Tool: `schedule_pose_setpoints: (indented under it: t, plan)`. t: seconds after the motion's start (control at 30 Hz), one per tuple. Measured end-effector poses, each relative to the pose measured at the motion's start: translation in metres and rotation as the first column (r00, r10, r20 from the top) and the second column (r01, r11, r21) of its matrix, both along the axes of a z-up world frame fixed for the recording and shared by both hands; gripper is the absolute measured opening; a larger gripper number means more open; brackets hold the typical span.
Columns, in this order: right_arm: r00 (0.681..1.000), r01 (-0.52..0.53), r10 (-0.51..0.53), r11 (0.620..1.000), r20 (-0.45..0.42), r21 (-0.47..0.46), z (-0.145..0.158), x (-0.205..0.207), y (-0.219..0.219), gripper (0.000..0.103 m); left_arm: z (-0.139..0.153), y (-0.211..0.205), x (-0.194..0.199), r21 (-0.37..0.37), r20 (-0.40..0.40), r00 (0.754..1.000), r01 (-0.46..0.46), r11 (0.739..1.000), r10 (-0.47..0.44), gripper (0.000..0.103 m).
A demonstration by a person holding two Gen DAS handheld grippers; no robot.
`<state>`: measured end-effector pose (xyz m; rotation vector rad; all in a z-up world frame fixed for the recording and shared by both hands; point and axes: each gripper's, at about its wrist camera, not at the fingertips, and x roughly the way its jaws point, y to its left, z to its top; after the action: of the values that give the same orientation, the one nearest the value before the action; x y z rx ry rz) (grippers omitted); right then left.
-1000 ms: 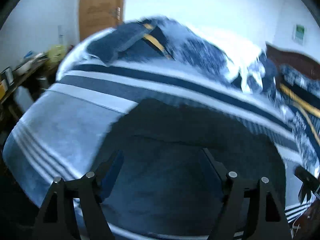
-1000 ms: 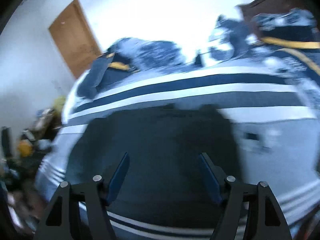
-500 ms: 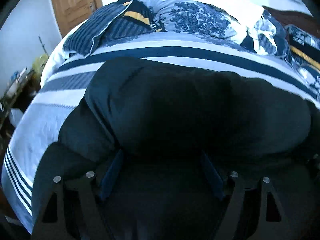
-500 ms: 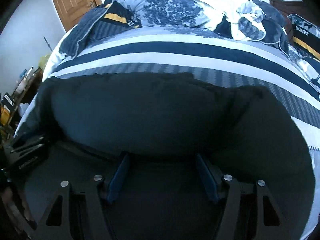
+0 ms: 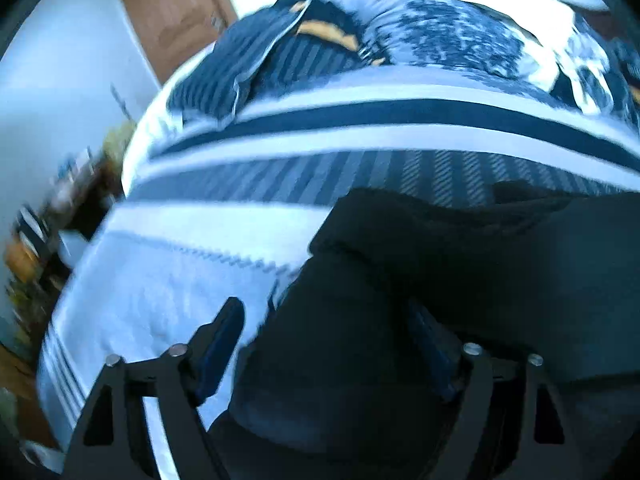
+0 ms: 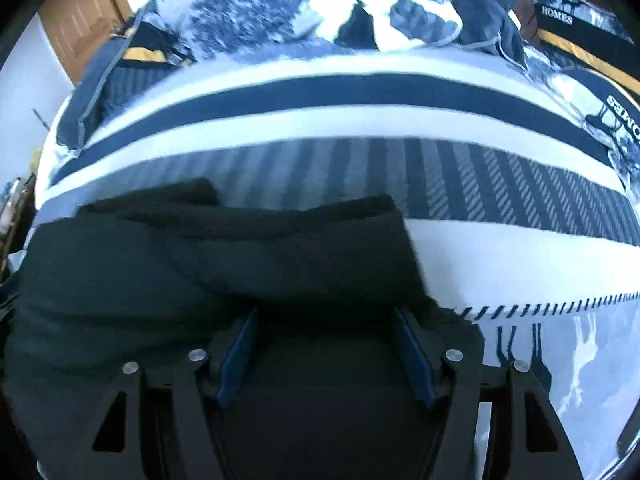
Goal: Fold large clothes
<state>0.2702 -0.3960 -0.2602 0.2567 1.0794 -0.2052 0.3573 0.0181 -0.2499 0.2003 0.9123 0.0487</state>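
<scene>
I judge the fold partly done: the one dark, soft, bulky garment (image 6: 224, 264) lies doubled on the blue-and-white striped bedcover (image 6: 360, 128), its far edge a thick rolled layer, with more folds likely left. My left gripper (image 5: 324, 344) and right gripper (image 6: 326, 354), two in all, stand spread wide over the garment's near part, gripping nothing.

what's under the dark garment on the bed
The dark garment lies on the striped bedspread, which shows around its far and side edges. Whatever lies beneath the garment itself is covered.
</scene>
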Motion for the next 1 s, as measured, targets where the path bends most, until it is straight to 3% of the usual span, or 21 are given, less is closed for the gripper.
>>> schedule_pose_setpoints:
  t: [0.1, 0.2, 0.27, 0.33, 0.43, 0.57, 0.73, 0.87, 1.0]
  plan:
    - [0.994, 0.108, -0.108, 0.994, 0.005, -0.022, 0.01, -0.009, -0.011, 0.069, 0.009, 0.025, -0.008, -0.073, -0.013, 0.998, -0.064, 0.995, 0.063, 0.088]
    - [0.983, 0.122, -0.128, 0.991, 0.129, 0.058, 0.053, -0.058, -0.01, 0.071, 0.048, 0.041, -0.048, -0.09, 0.1, 0.99, -0.086, 0.992, 0.095, 0.088]
    - [0.967, 0.137, -0.155, 0.986, 0.202, 0.099, 0.081, -0.1, 0.001, 0.072, 0.08, 0.047, -0.093, -0.105, 0.182, 0.979, -0.077, 0.991, 0.095, 0.088]
    - [0.957, 0.109, -0.146, 0.982, 0.252, 0.155, 0.105, -0.148, 0.024, 0.073, 0.101, 0.046, -0.132, -0.12, 0.211, 0.973, -0.063, 0.991, 0.088, 0.088]
    - [0.952, 0.095, -0.145, 0.977, 0.27, 0.191, 0.124, -0.205, 0.067, 0.075, 0.126, 0.042, -0.2, -0.158, 0.226, 0.971, -0.04, 0.987, 0.075, 0.088]
    - [0.961, 0.057, -0.114, 0.973, 0.253, 0.224, 0.135, -0.276, 0.114, 0.076, 0.148, 0.043, -0.283, -0.301, 0.184, 0.982, 0.021, 0.953, 0.036, 0.088]
    - [0.956, 0.032, -0.059, 0.995, 0.289, 0.096, 0.173, -0.345, 0.152, 0.076, 0.178, 0.033, -0.345, -0.275, 0.188, 0.982, 0.048, 0.96, 0.005, 0.088]
    - [0.942, 0.019, -0.034, 0.999, 0.335, 0.048, 0.201, -0.383, 0.171, 0.076, 0.213, 0.031, -0.388, -0.196, 0.263, 0.965, 0.07, 0.978, -0.016, 0.089]
    - [0.922, 0.004, -0.01, 1.0, 0.387, 0.015, 0.228, -0.411, 0.192, 0.076, 0.241, 0.032, -0.419, -0.192, 0.318, 0.948, 0.085, 0.978, -0.02, 0.092]
